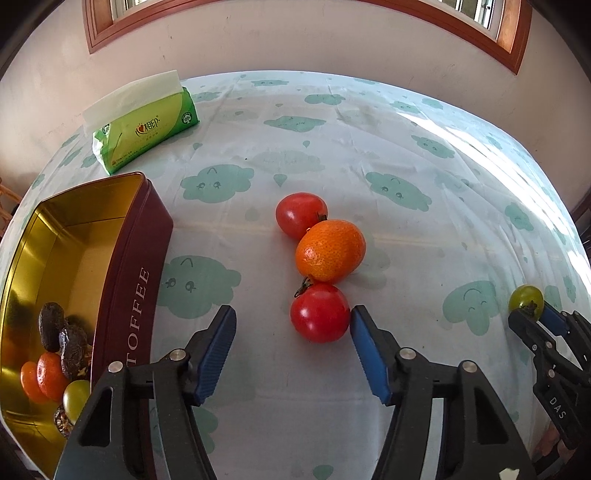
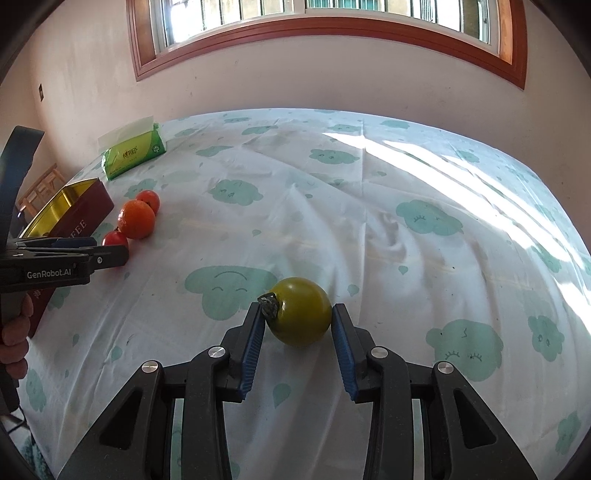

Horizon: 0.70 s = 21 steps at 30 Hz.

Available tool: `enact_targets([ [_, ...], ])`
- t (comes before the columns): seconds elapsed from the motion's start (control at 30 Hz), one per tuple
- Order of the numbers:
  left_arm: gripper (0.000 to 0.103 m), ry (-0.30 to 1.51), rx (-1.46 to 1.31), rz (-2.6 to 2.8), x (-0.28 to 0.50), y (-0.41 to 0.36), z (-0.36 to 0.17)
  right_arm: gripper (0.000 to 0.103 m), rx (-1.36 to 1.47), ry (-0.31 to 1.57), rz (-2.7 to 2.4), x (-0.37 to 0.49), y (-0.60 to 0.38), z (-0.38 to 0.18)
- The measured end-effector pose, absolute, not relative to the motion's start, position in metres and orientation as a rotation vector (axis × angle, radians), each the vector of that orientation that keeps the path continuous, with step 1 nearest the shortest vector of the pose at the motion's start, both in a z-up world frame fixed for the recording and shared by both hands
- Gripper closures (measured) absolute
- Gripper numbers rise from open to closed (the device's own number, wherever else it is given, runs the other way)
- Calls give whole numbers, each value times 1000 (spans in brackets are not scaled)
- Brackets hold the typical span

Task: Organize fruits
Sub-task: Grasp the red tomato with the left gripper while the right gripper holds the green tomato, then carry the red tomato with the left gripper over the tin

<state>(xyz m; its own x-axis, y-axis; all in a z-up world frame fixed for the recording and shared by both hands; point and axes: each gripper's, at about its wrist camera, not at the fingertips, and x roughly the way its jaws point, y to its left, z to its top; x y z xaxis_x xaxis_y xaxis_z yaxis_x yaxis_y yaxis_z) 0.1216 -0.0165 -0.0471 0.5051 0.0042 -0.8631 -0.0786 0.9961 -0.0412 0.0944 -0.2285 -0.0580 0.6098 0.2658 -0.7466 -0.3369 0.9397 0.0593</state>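
Cloud-print cloth (image 2: 369,206) covers the tabletop under a wood-framed window (image 2: 325,22); a green tissue pack (image 1: 147,127) lies at the far left.

Left hand-held gripper (image 1: 293,347): jaws spread wide, nothing held. The nearest red tomato (image 1: 320,312) sits at the right pad, touching it or nearly so, with a wide gap to the left pad. Judgement: lined up for a grasp but off-centre.

Right hand-held gripper (image 2: 298,349): jaws apart around a green tomato (image 2: 301,311) resting on the cloth. The left pad is at the dried stem, the right pad just beside the skin. Not yet clamped, as far as I can tell.

The maroon toffee tin (image 1: 136,266), lid off, stands to the left, presumably the collection box.

Count outside the tin: two red tomatoes, one mandarin (image 1: 330,249) touching both of them, one green tomato well apart. Inside the tin: two small oranges, one green tomato, two or three dark wrinkled fruits, partly hidden.
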Motion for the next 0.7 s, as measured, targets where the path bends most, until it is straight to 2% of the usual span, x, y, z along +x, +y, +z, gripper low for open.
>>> enact_targets([
  [0.37, 76, 1030, -90, 17, 120, -18, -46, 65, -86, 854, 355, 96, -226, -59],
  [0.7, 76, 1021, -77, 18, 108, -18, -40, 65, -85, 854, 356, 96, -228, -59],
])
